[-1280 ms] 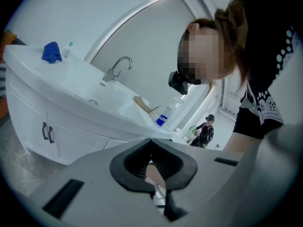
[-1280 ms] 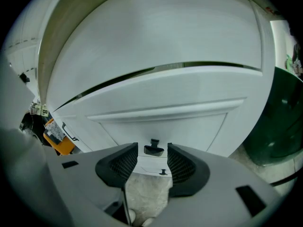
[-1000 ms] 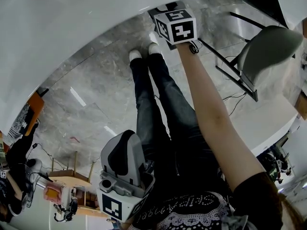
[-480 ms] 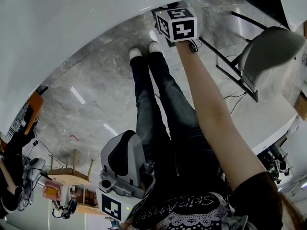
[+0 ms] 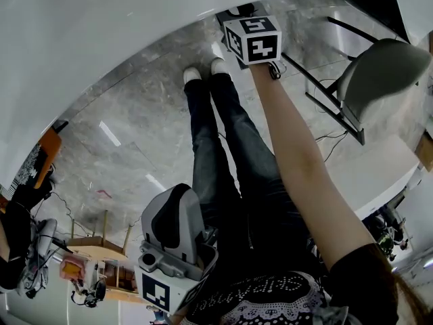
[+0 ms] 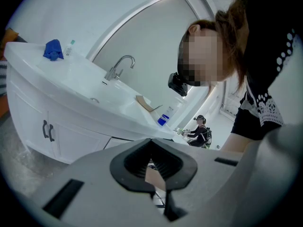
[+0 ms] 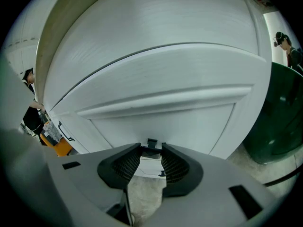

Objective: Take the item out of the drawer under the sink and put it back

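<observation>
- The item is lying out of sight in every view. The drawer front [image 7: 161, 117], a plain white panel with a raised frame, is appearing shut and is spanning the right gripper view from 9 to 3 o'clock.
- A small black handle [image 7: 151, 142] is sitting at 6 o'clock on that panel.
- The right gripper [image 7: 151, 148] is reaching in at 12 o'clock of the head view. Its jaws have just been closing and are standing apart, released, with the handle between their tips. The pads are not visibly pressing on it.
- The left gripper [image 6: 151, 141] is hanging at 7 o'clock of the head view, its jaws clenched tip to tip on nothing.
- In the left gripper view the white curved desk [image 6: 71, 86] is carrying three things. A faucet [image 6: 119, 65] is at 11 o'clock, a blue cloth [image 6: 53, 49] at 10 o'clock, and a blue-labelled bottle [image 6: 163, 119] near the centre.
- A chair [image 5: 379, 66] is standing at 2 o'clock of the head view, beside the outstretched right arm [image 5: 298, 161].
- The person's legs [image 5: 223, 134] are standing on the grey marble floor [image 5: 135, 134] between the two grippers.
</observation>
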